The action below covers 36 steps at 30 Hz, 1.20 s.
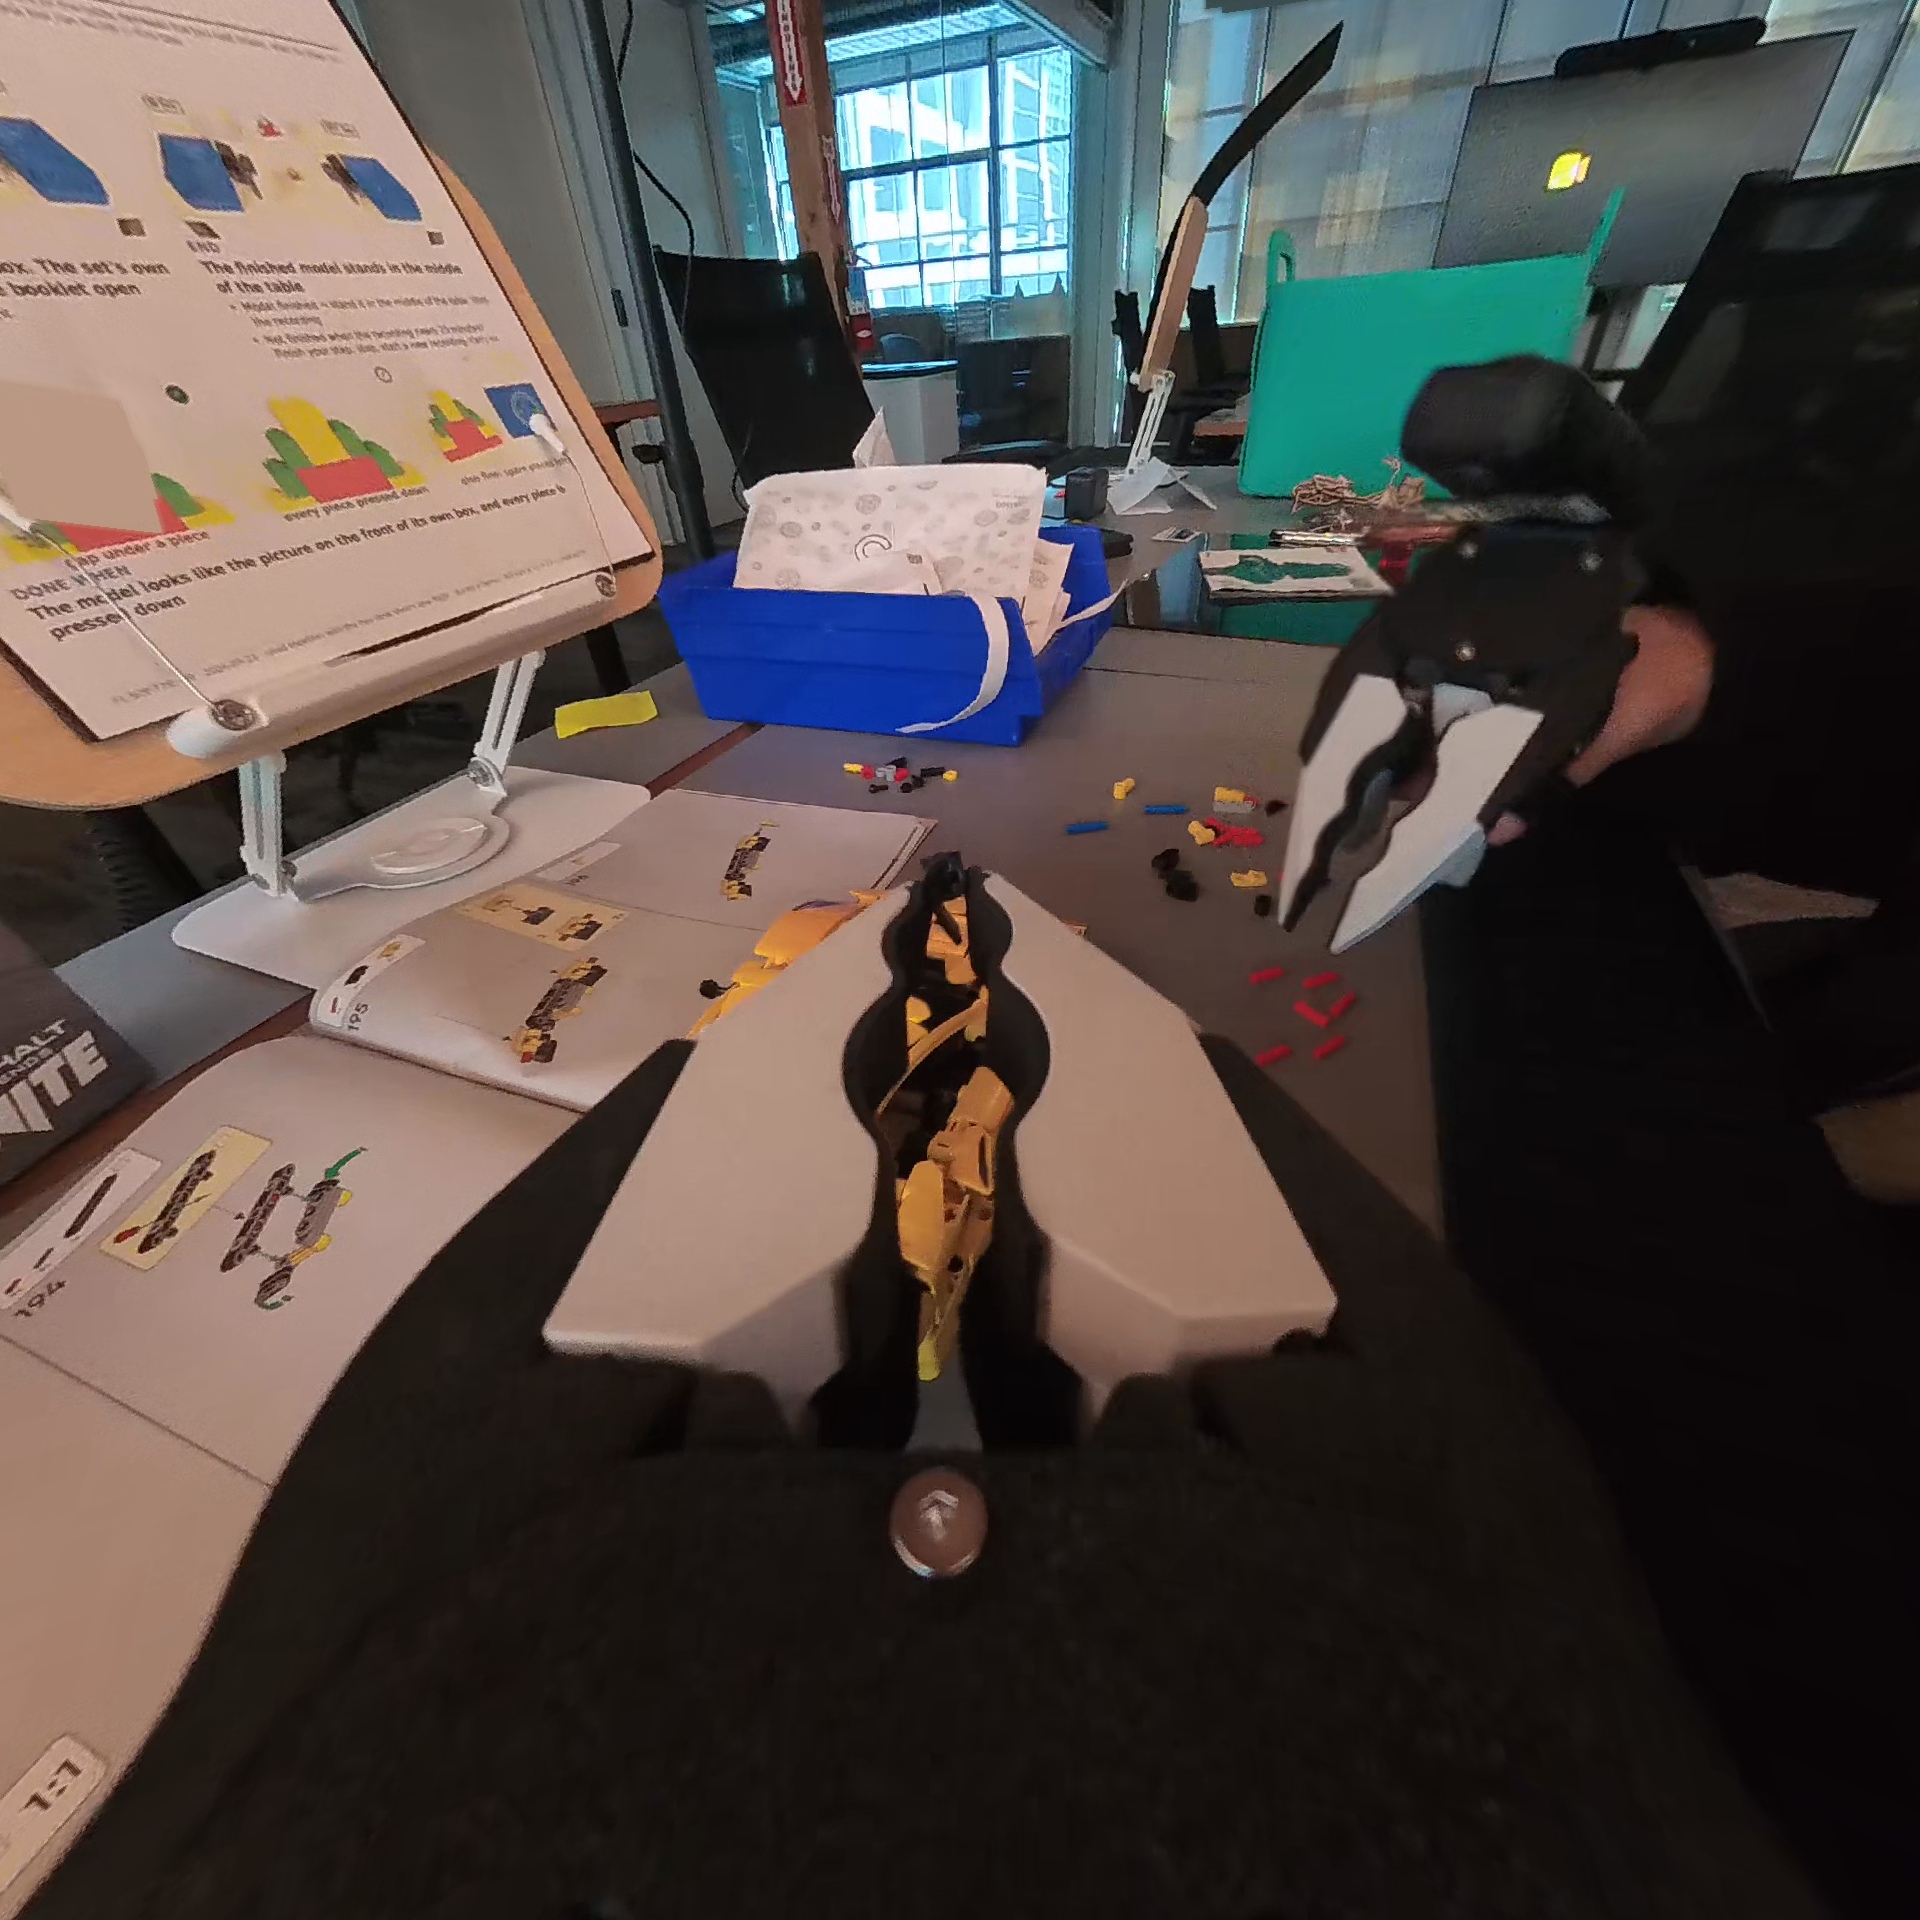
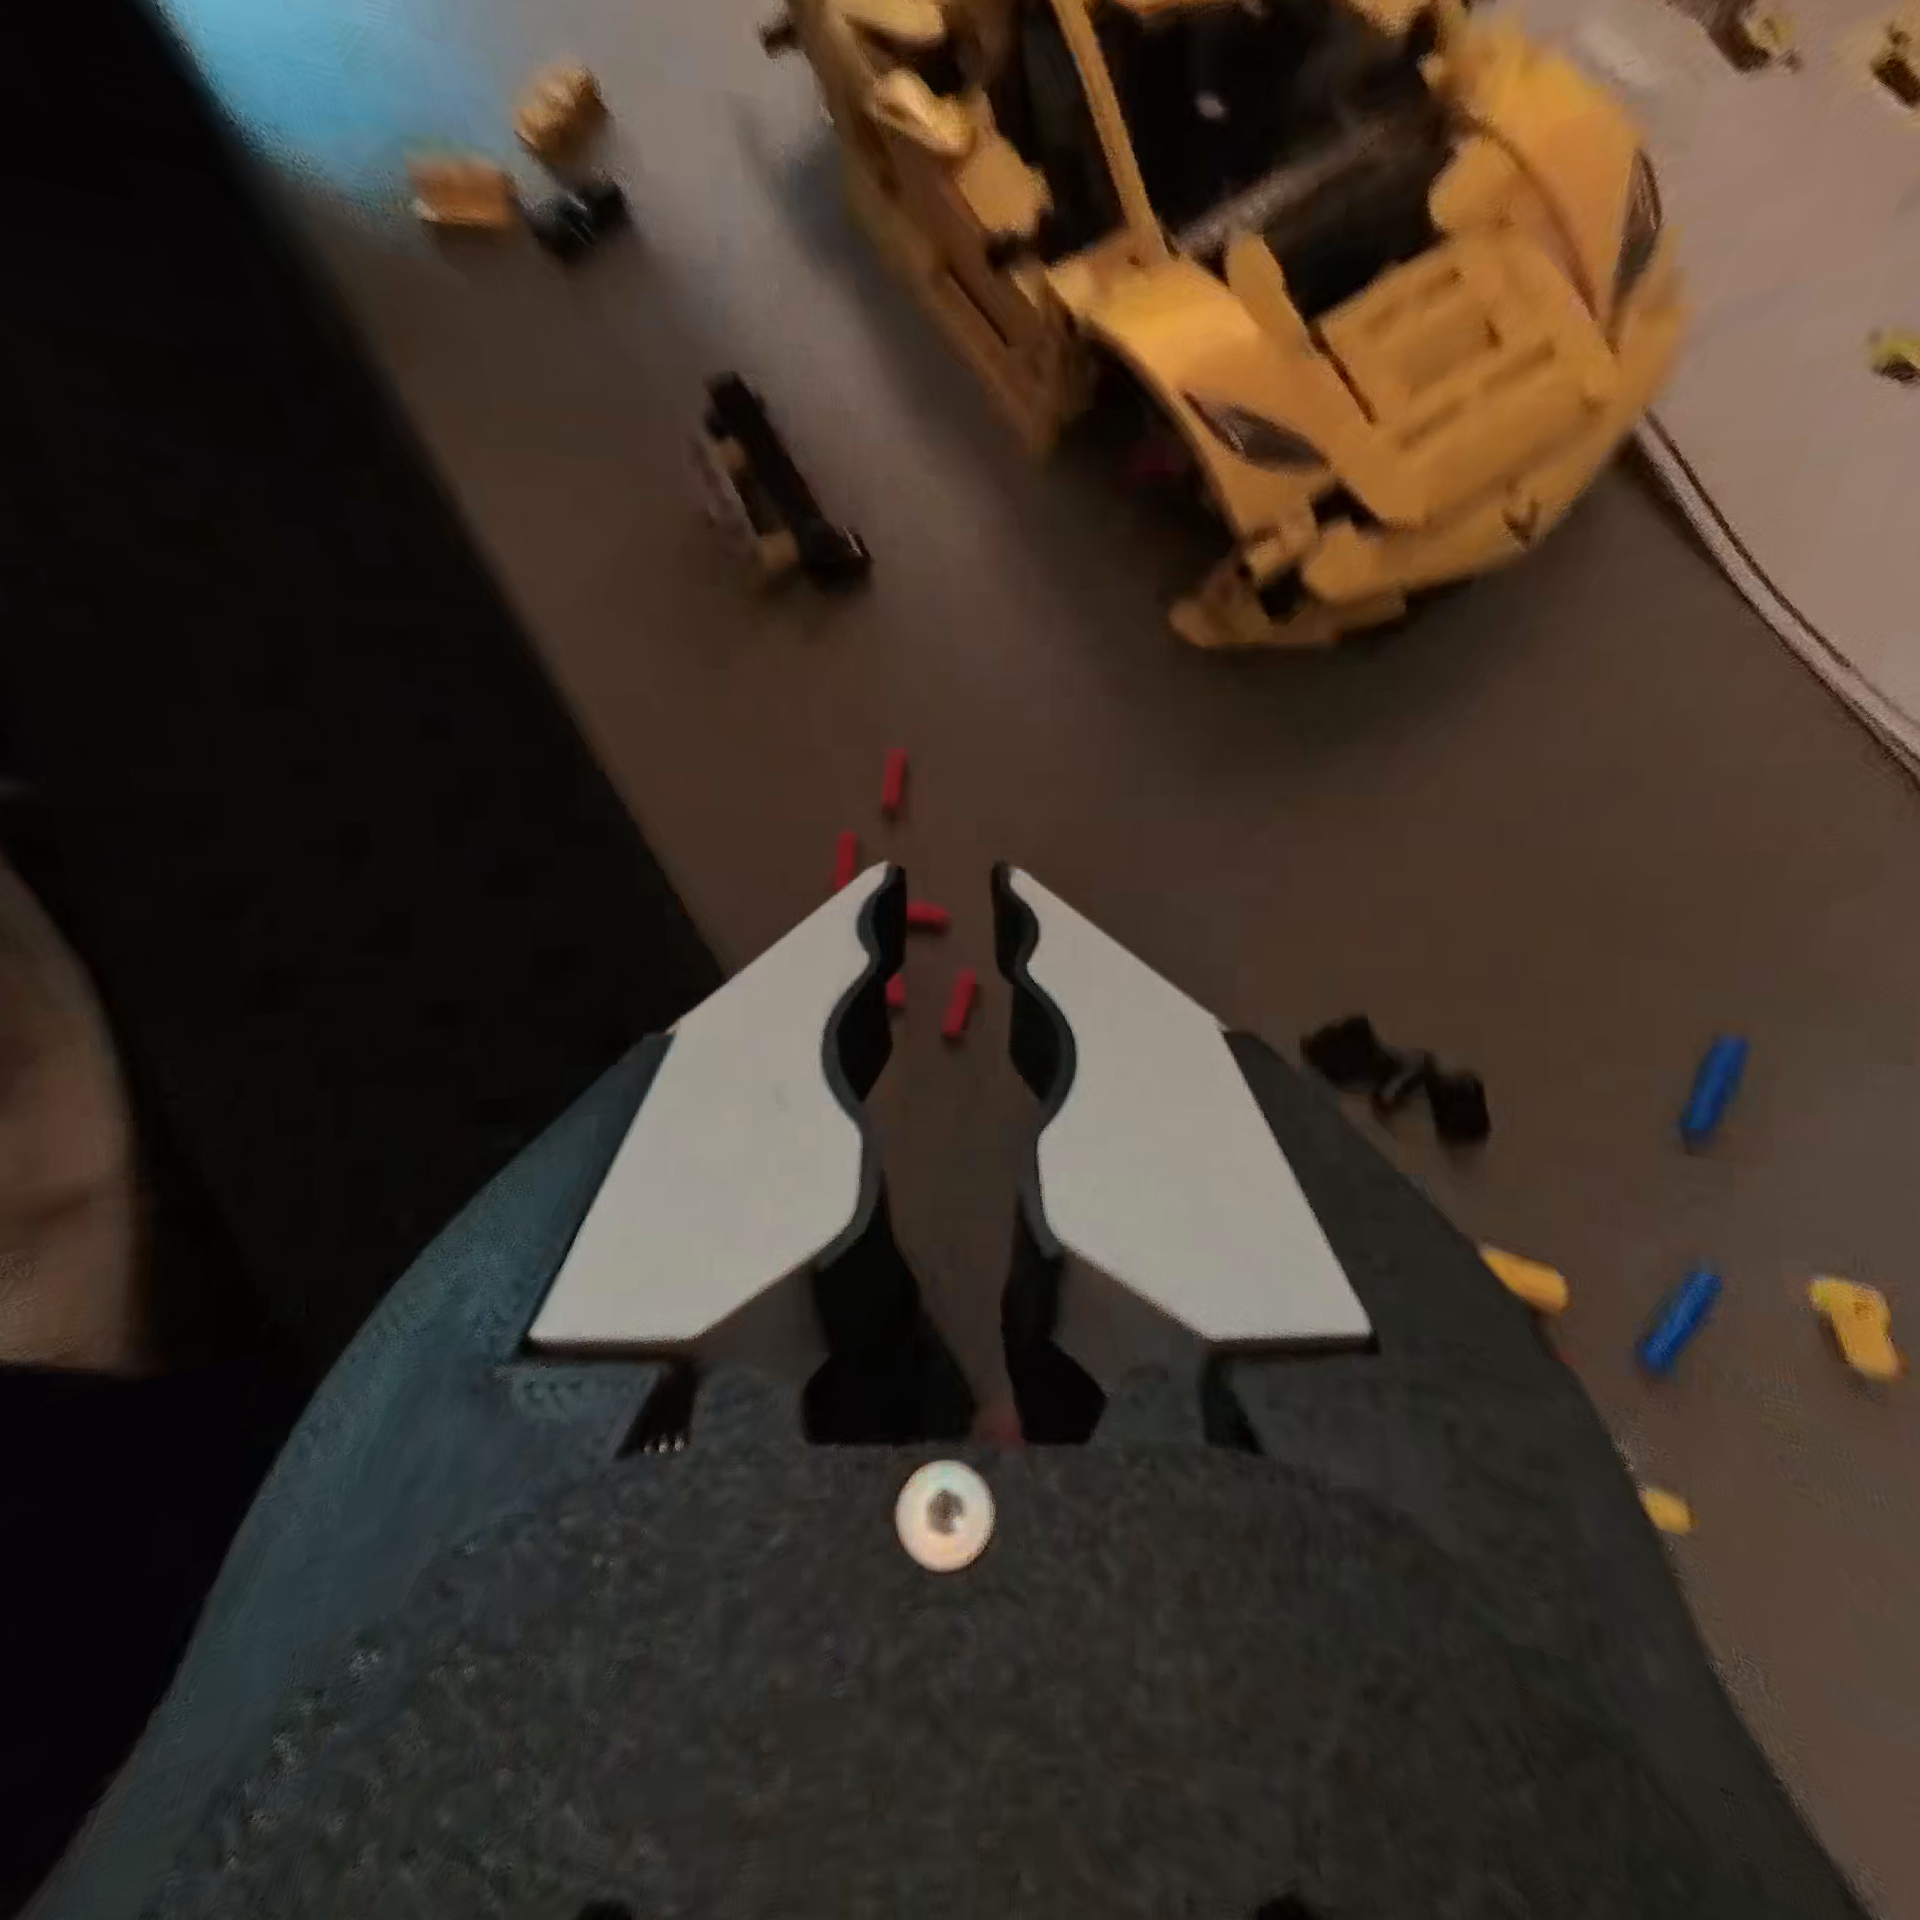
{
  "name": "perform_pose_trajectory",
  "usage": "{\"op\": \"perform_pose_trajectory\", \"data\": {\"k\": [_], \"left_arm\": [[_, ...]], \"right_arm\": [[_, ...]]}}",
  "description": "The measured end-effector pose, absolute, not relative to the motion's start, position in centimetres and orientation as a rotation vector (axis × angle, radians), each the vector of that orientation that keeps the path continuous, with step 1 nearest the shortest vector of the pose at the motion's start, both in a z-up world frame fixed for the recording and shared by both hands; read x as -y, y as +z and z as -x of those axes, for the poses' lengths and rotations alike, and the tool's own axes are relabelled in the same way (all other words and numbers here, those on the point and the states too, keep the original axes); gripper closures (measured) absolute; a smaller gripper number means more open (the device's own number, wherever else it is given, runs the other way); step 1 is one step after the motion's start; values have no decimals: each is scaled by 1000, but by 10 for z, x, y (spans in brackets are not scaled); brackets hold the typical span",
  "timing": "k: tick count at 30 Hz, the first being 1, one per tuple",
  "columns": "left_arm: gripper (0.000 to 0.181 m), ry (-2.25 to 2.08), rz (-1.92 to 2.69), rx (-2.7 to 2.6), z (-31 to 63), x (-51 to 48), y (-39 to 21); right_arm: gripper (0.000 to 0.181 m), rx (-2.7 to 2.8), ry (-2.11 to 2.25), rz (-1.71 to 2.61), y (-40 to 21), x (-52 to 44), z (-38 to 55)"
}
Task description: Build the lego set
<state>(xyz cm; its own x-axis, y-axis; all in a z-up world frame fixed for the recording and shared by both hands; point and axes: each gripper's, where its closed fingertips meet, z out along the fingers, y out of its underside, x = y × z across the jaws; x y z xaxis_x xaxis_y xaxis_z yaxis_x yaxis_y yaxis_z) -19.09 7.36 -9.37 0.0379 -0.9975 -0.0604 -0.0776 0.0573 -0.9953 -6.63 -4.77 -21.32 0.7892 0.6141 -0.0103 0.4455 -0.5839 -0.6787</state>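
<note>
The yellow Lego car (image 2: 1351,312), partly built and open on top, sits on the grey counter (image 2: 1247,779) next to the open instruction booklet (image 1: 644,935), and my left tongs (image 1: 940,883) appear to grip it, though I cannot tell whether the fingers truly press on it; yellow and black parts fill the gap between them. My right tongs (image 2: 945,868) hang above the counter with a narrow gap and nothing between the fingers; in the left wrist view I see them (image 1: 1314,930) off to the right, held by a hand (image 1: 1642,707), tips pointing down. Just beyond their tips lie small red pins (image 2: 961,1003), scattered. Blue pins (image 2: 1714,1086), yellow pieces (image 2: 1860,1340) and black connectors (image 2: 1397,1075) lie to the right of them, and a small black-and-tan subassembly (image 2: 774,483) lies near the car. The right wrist view is blurred. A printed sheet with coloured brick drawings rests on a tilted wooden stand (image 1: 582,343) at the left; there is writing on it and step numbers on the booklet, which I leave unread. A blue bin (image 1: 862,665) holding white bags stands farther back, with a scrap of yellow tape (image 1: 606,714) beside it.
</note>
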Motion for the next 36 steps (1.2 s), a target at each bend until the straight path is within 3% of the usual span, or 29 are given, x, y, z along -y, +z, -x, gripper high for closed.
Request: {"op": "perform_pose_trajectory", "data": {"k": [22,28,36], "left_arm": [[175,-1077,1254,-1419,177,-51,-117],[175,-1070,1254,-1494,163,-34,-132],[175,-1132,1247,-1431,160,-32,-124]], "right_arm": [[179,796,179,2341,-244,36,56],[179,676,577,1889,-150,6,126],[179,579,801,1744,-120,-18,171]]}}
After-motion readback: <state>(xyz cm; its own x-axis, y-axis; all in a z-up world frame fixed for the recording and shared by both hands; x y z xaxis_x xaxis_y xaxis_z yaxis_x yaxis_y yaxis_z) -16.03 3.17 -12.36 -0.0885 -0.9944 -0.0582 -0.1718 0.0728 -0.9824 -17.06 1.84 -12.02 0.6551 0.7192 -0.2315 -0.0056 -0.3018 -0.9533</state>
